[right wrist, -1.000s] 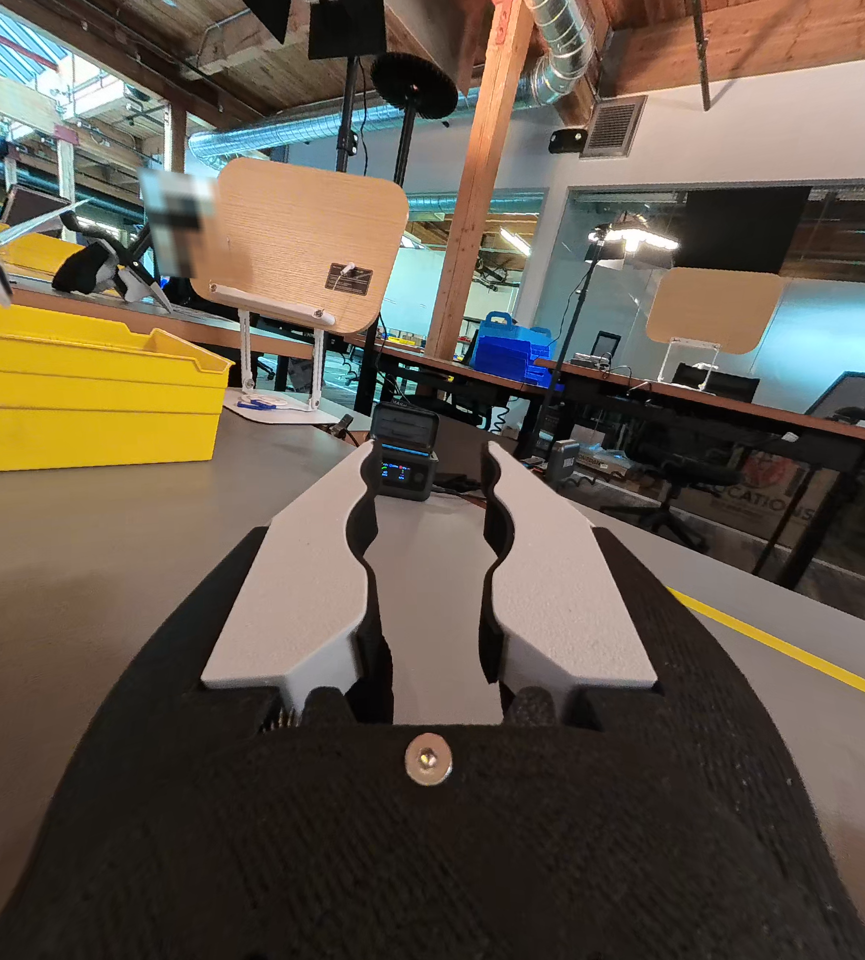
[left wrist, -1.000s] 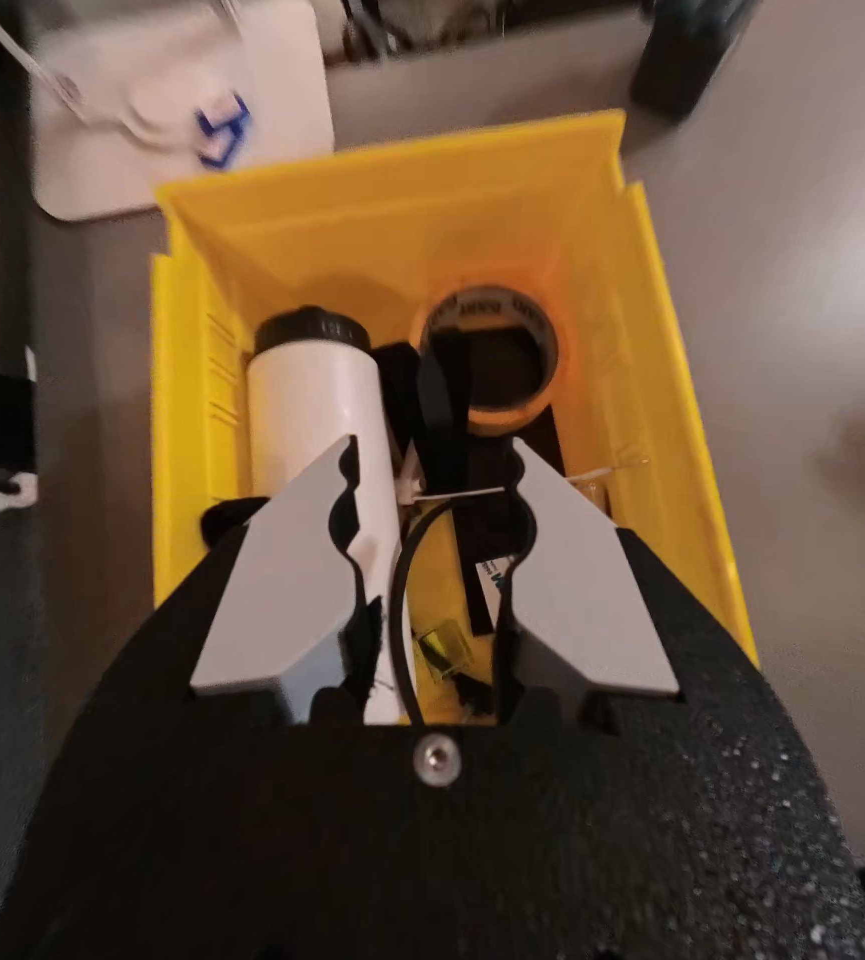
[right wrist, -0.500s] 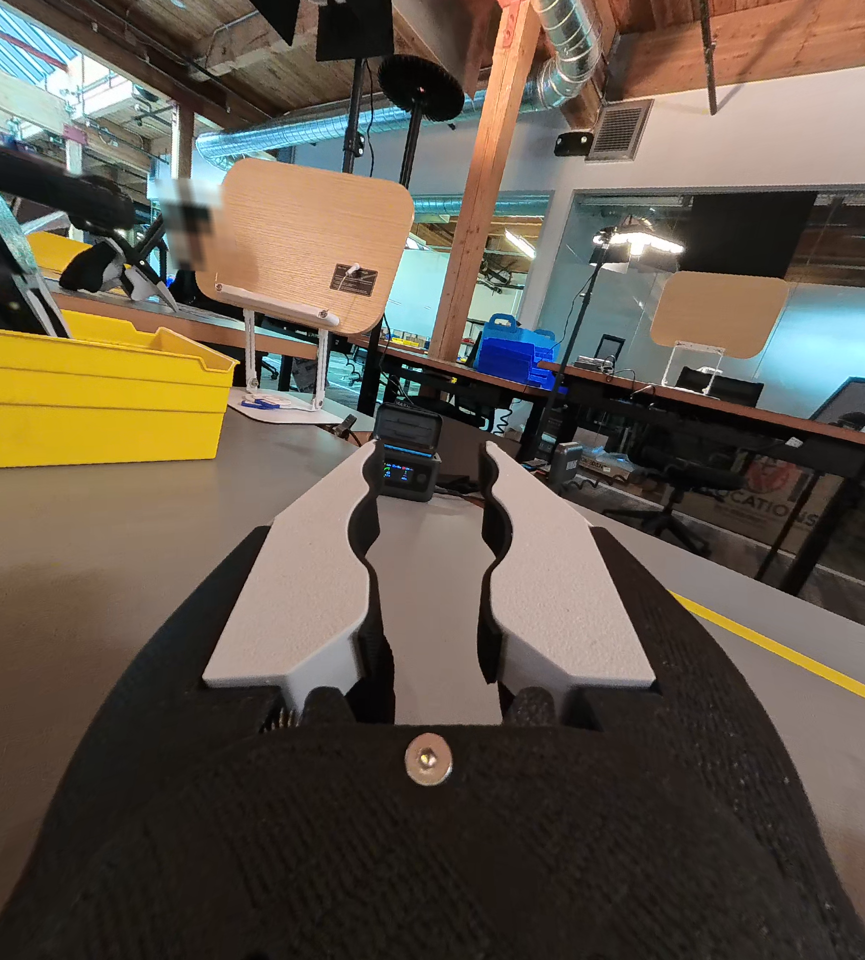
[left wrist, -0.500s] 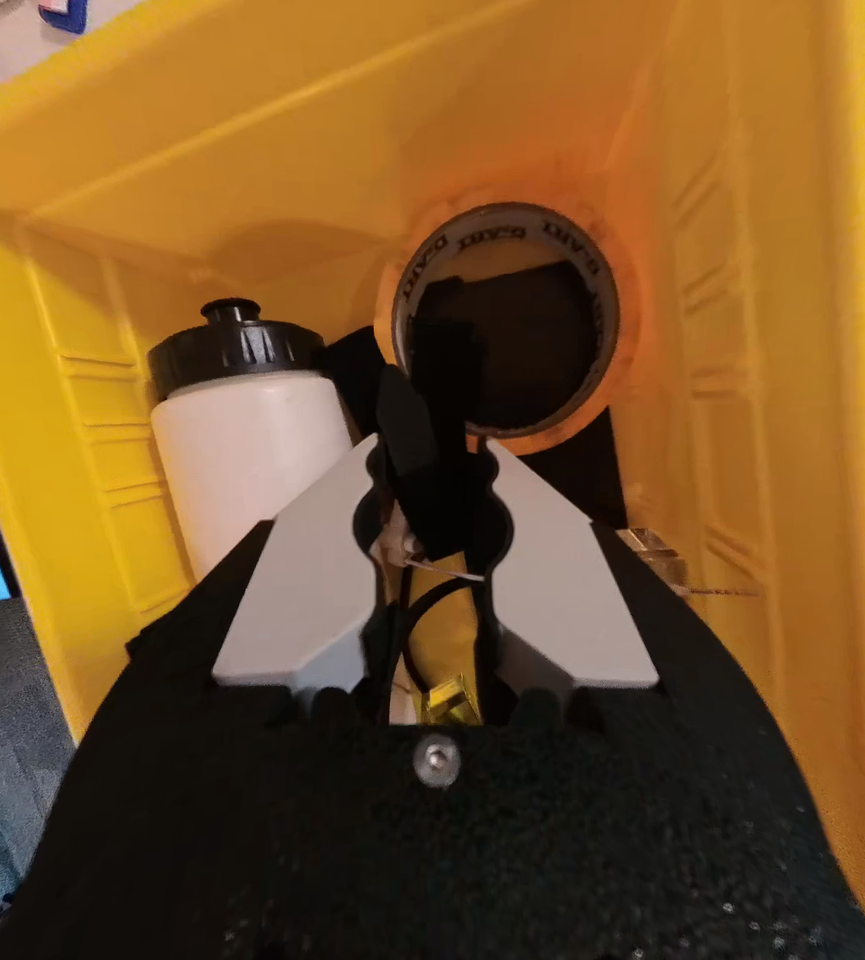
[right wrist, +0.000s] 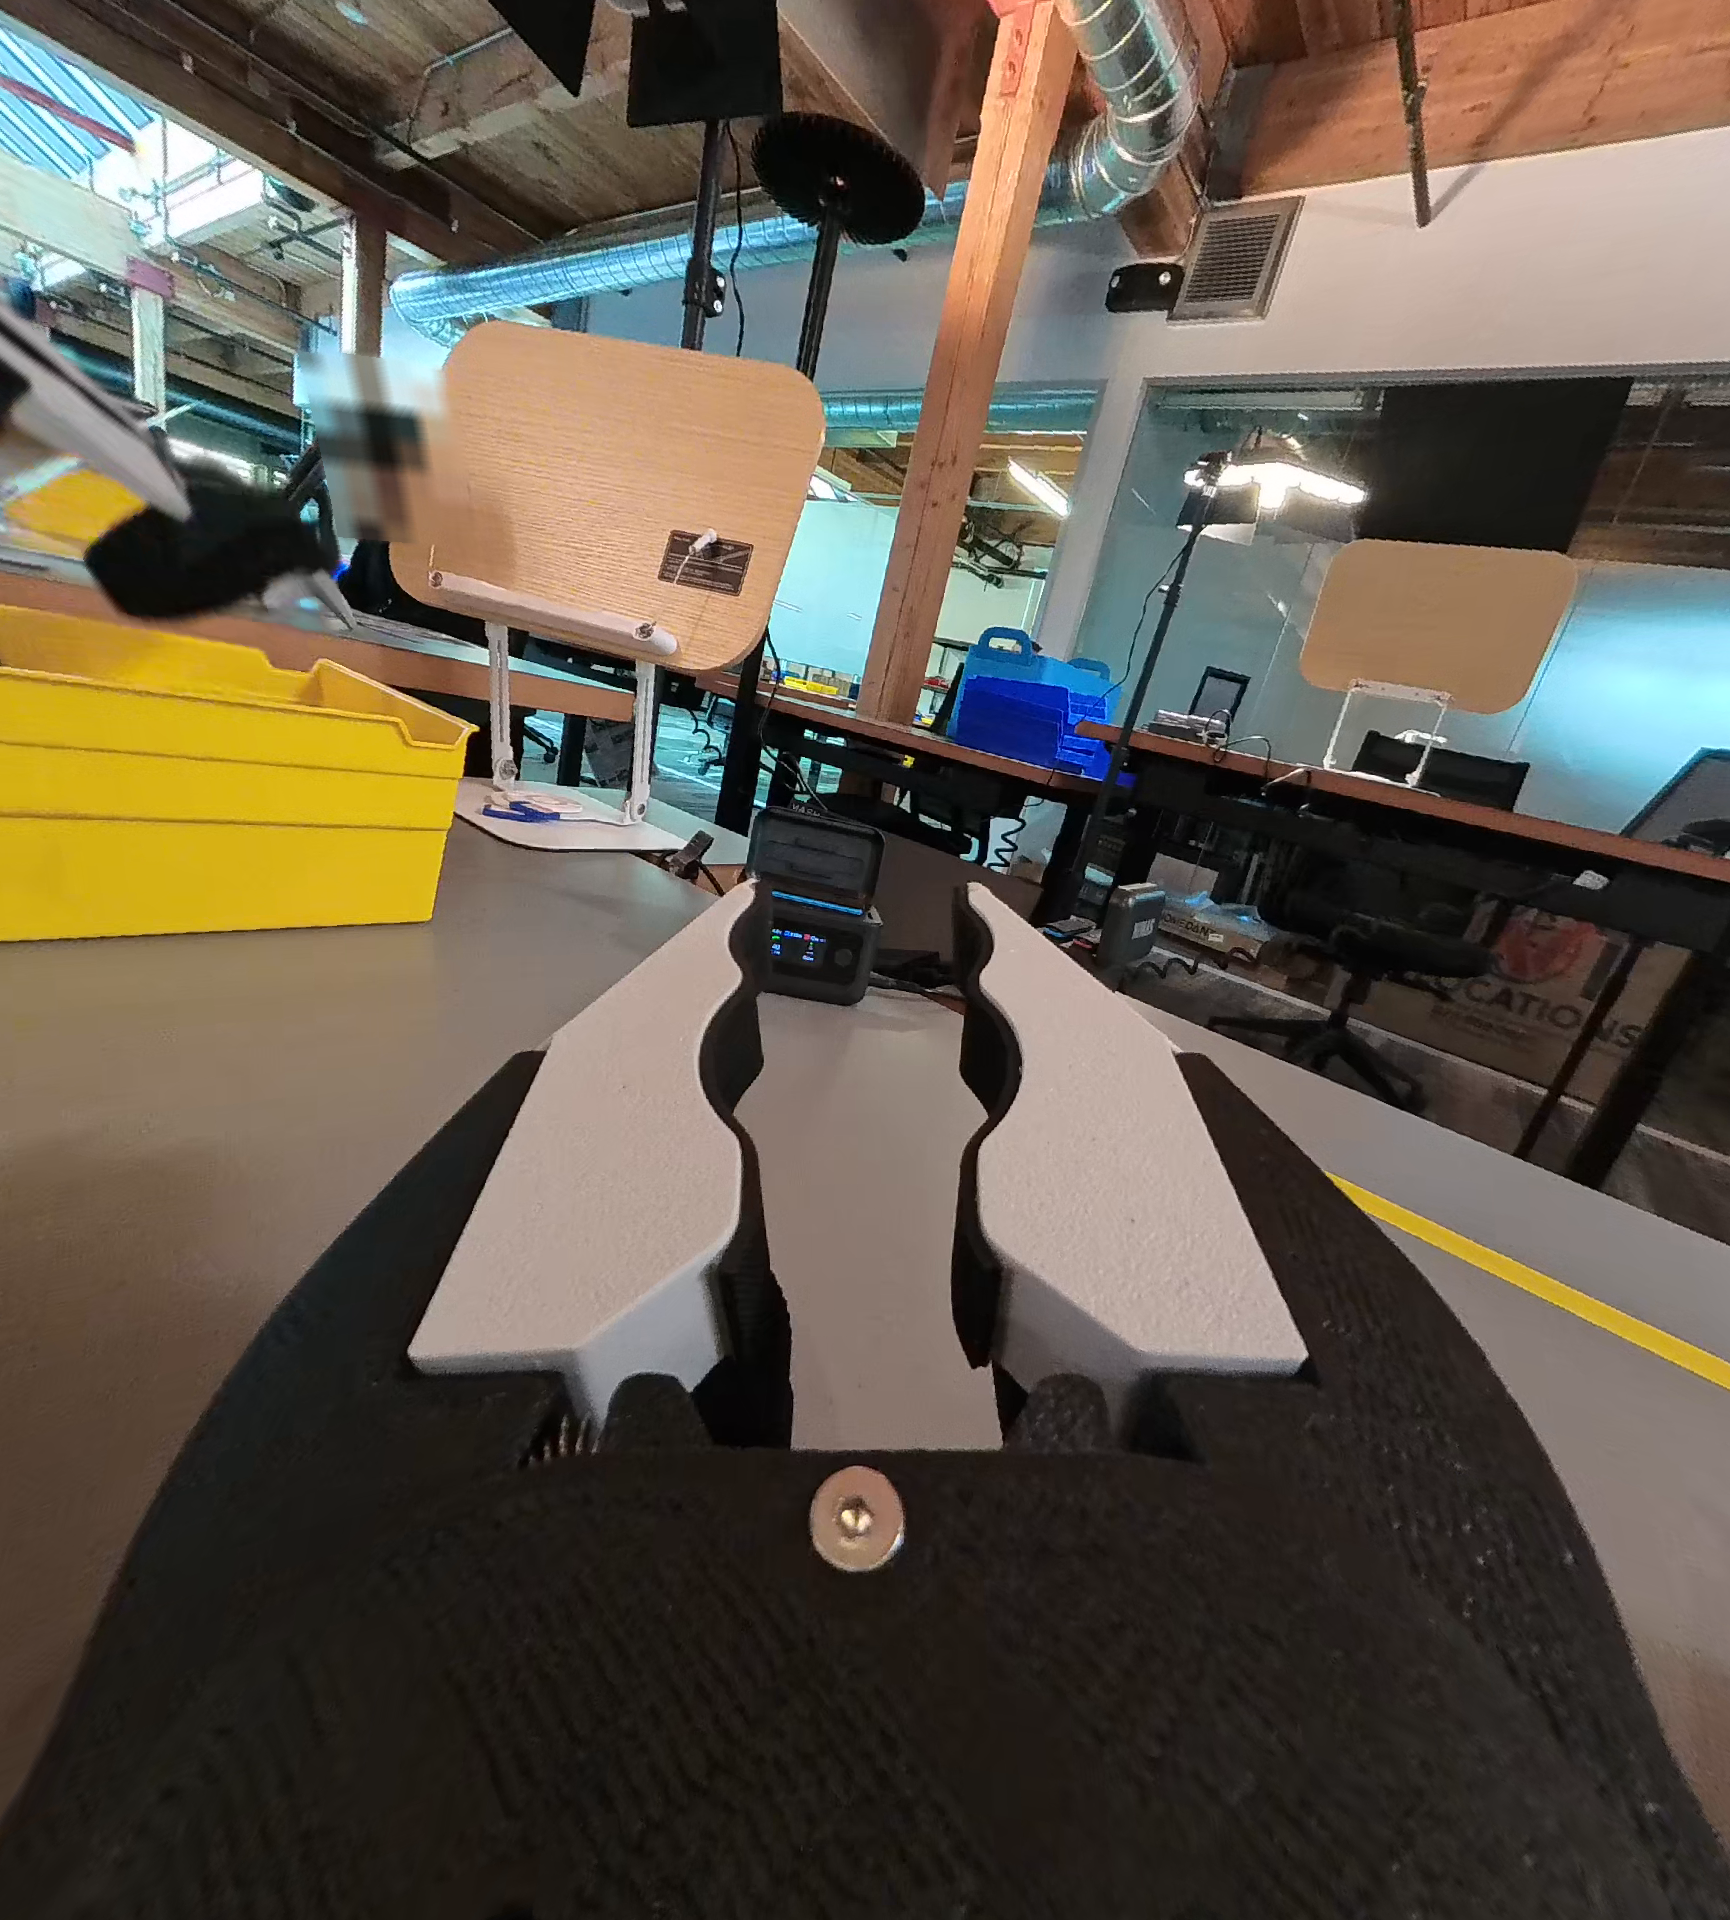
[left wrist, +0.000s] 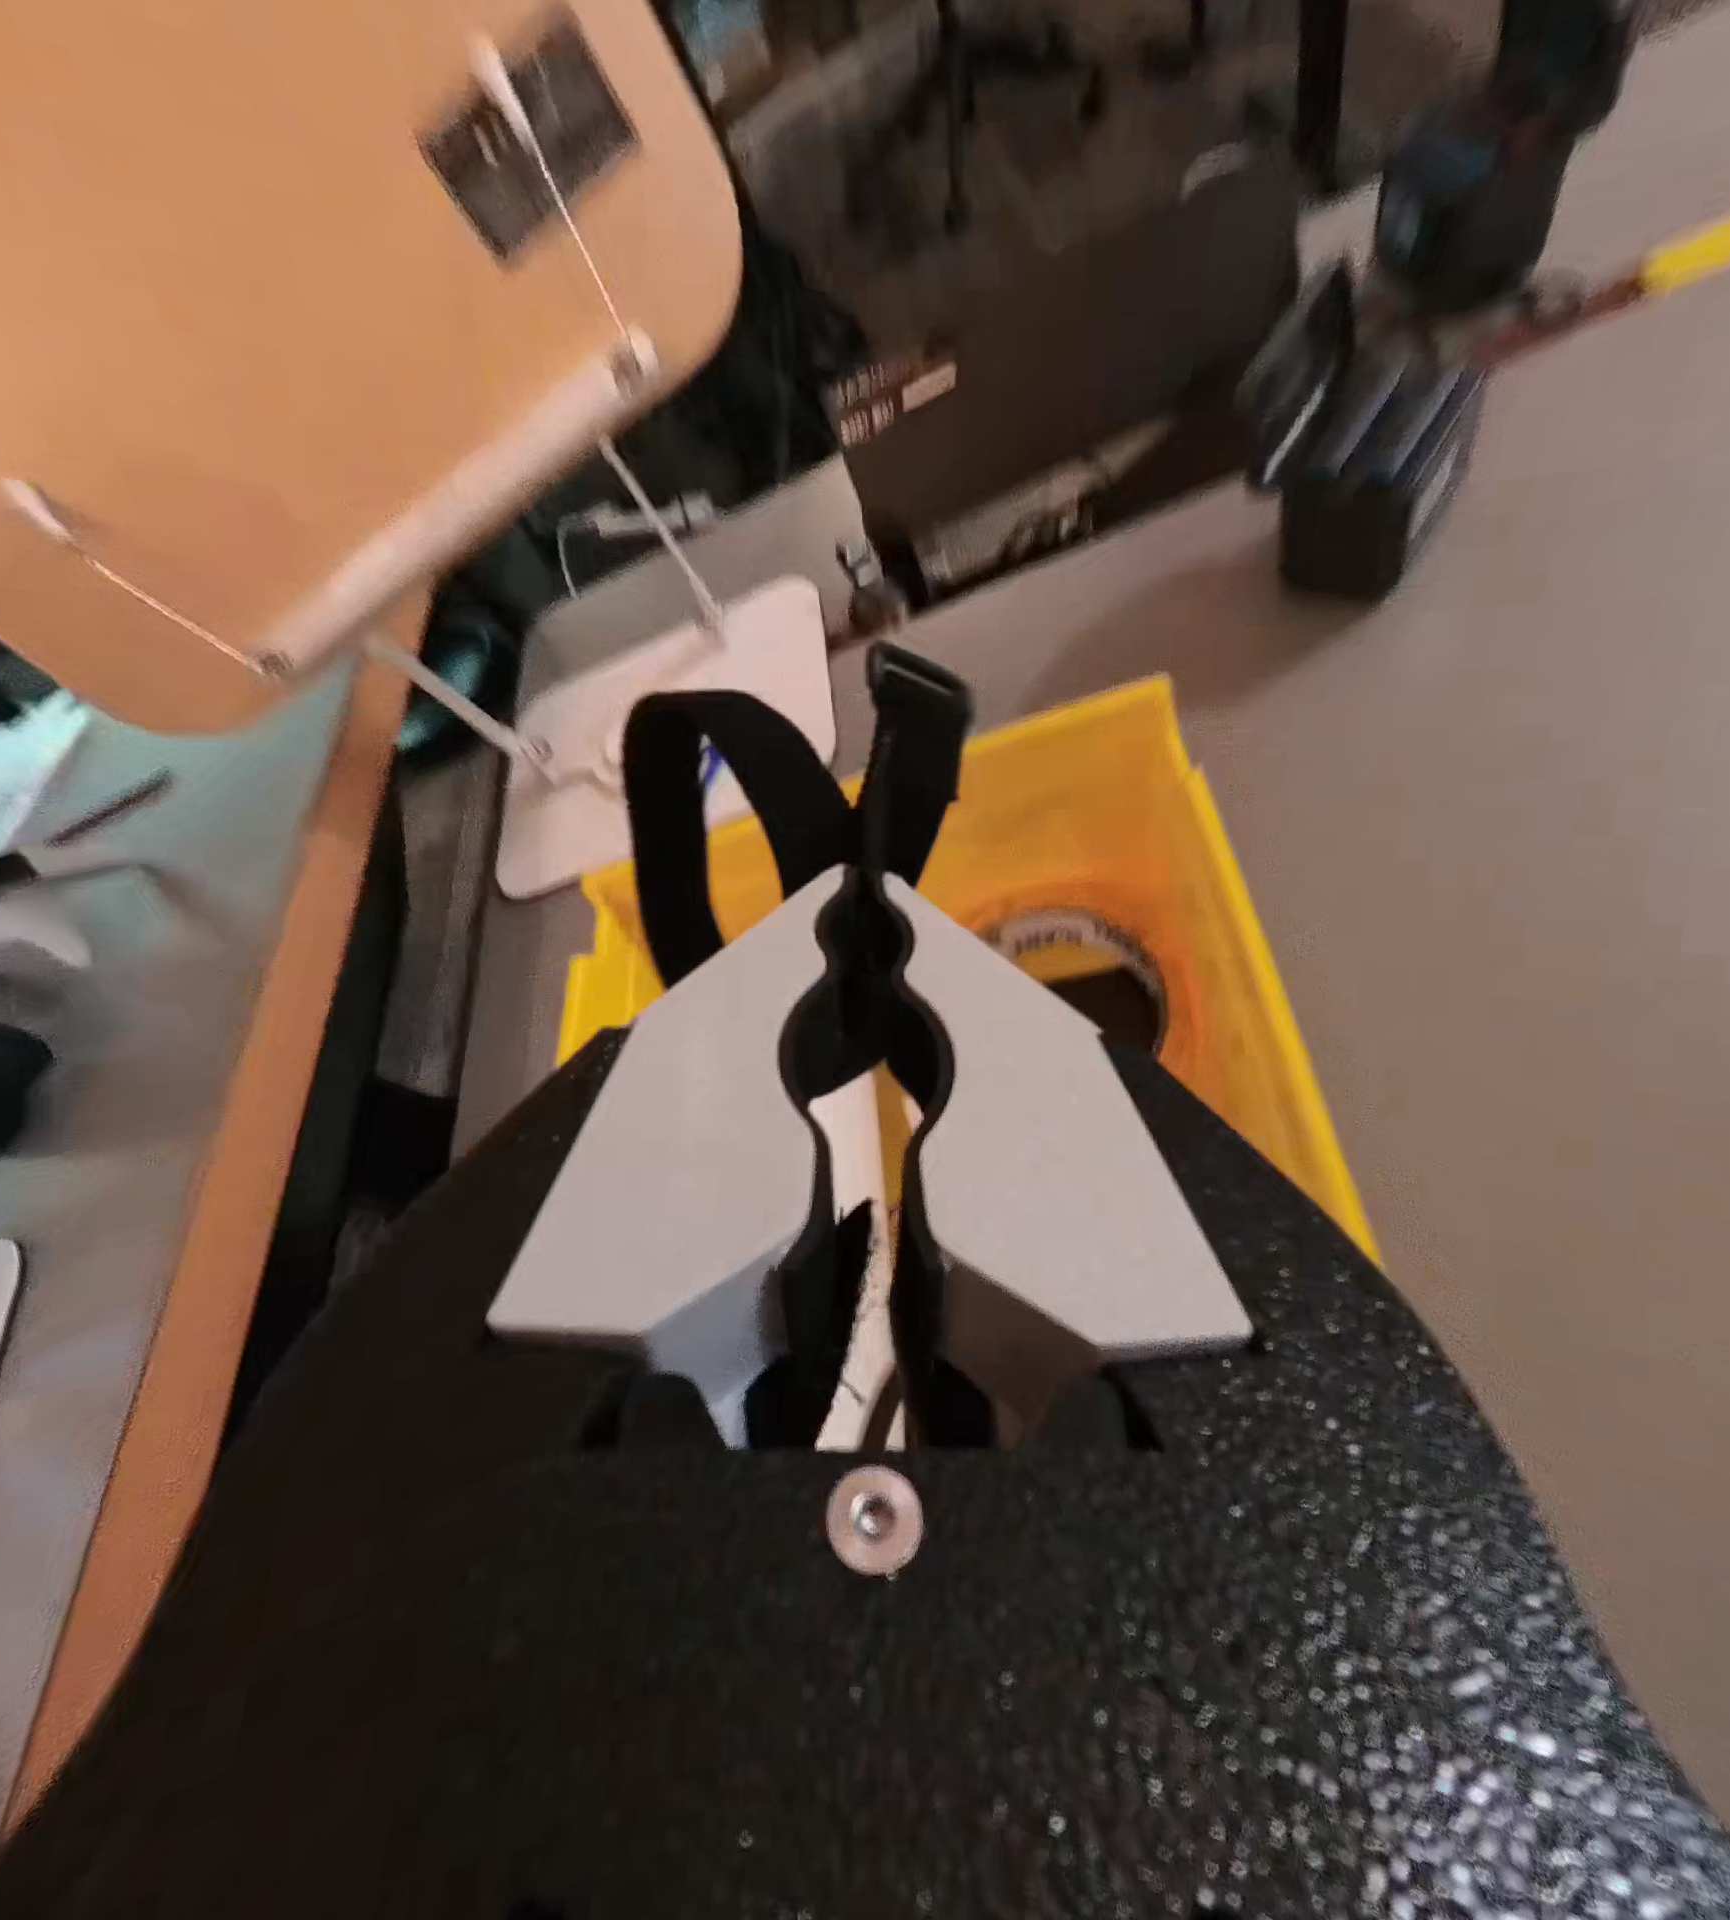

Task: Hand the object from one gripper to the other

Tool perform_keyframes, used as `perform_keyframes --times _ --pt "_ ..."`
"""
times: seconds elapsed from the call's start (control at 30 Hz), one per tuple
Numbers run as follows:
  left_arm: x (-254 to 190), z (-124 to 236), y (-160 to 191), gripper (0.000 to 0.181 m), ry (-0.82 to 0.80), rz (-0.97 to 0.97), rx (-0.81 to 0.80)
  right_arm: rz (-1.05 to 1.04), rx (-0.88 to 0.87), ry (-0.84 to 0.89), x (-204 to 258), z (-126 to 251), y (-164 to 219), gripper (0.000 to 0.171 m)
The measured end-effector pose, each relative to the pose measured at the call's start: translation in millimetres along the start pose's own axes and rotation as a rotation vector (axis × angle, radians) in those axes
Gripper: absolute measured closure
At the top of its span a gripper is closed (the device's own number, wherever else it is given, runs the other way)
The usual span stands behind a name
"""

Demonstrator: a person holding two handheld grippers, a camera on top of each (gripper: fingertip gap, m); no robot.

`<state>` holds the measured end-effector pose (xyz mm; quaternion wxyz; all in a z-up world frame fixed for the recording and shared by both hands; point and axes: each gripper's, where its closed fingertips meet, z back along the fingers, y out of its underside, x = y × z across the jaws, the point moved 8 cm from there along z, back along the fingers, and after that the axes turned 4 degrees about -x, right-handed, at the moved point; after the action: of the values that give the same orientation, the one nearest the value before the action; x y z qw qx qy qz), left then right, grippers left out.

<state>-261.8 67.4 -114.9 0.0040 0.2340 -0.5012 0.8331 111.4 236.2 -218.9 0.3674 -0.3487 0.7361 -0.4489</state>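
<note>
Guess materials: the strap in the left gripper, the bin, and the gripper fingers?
Strap: looks like black woven fabric, matte; it bends in a soft loop and ends in a folded tab. Could be hook-and-loop, can't confirm.
Bin: yellow moulded plastic, smooth, slightly glossy, with thin stiff walls.
Fingers: light grey, matte, fine-grained surface, probably printed or painted plastic; black liner inside. The left gripper is clamped on the strap.

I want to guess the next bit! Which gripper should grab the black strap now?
Probably the right gripper: its jaws are open and empty above the table. The left gripper is already shut on the black strap, lifted above the yellow bin.
</note>
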Motion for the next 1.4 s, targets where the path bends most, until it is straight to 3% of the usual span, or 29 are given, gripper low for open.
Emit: perform_keyframes --times 0.03,0.1,0.3,0.43,0.57,0.73,1.07,1.1,1.17,1.23,1.27,1.37,1.4 --pt "-1.5 7.4 -10.2 0.181 0.009 0.015 -0.061 0.001 -0.001 -0.001 0.2 0.2 -0.1 0.138" --pt "-11.8 20.7 -31.5 0.181 0.109 0.071 -0.193 0.003 -0.002 -0.002 0.5 0.4 -0.1 0.138" --pt "-96.7 34.9 -80.7 0.181 0.667 0.254 -0.534 -0.093 -0.009 -0.097 4.6 2.9 -2.4 0.135" --pt "-170.4 23.2 -80.2 0.181 1.082 0.298 -0.744 -0.426 0.047 -0.321 5.9 9.4 -6.0 0.128" --pt "-219.8 -7.6 -61.0 0.181 1.284 0.447 -0.875 -0.655 0.111 -0.33 -17.9 13.2 -5.6 0.122" --pt "-258.9 -43.6 -34.3 0.181 1.335 0.527 -0.828 -0.846 0.249 -0.312 -36.9 17.0 12.2 0.121" --pt "-292.6 -25.2 -30.4 0.181 1.39 0.236 -0.805 -1.008 0.434 -0.427 -20.3 14.0 26.5 0.122" --pt "-295.1 -24.3 -30.3 0.181 1.39 0.217 -0.795 -0.985 0.446 -0.45 -18.1 14.1 26.3 0.127" --pt "-300.4 -23.7 -29.4 0.181 1.372 0.165 -0.767 -0.879 0.468 -0.486 -14.2 15.1 25.1 0.163" --pt "-302.7 -23.2 -29.5 0.181 1.345 0.155 -0.758 -0.729 0.484 -0.46 -14.4 15.8 23.8 0.171" --pt "-302.5 -23.0 -30.1 0.173 1.336 0.165 -0.758 -0.647 0.484 -0.445 -15.2 16.3 22.4 0.171" --pt "-297.9 -30.8 -34.4 0.107 1.275 0.279 -0.689 -0.355 0.421 -0.359 -20.2 17.8 14.5 0.171" --pt "-296.0 -33.2 -34.7 0.099 1.274 0.315 -0.669 -0.241 0.383 -0.339 -20.6 18.9 10.4 0.171"
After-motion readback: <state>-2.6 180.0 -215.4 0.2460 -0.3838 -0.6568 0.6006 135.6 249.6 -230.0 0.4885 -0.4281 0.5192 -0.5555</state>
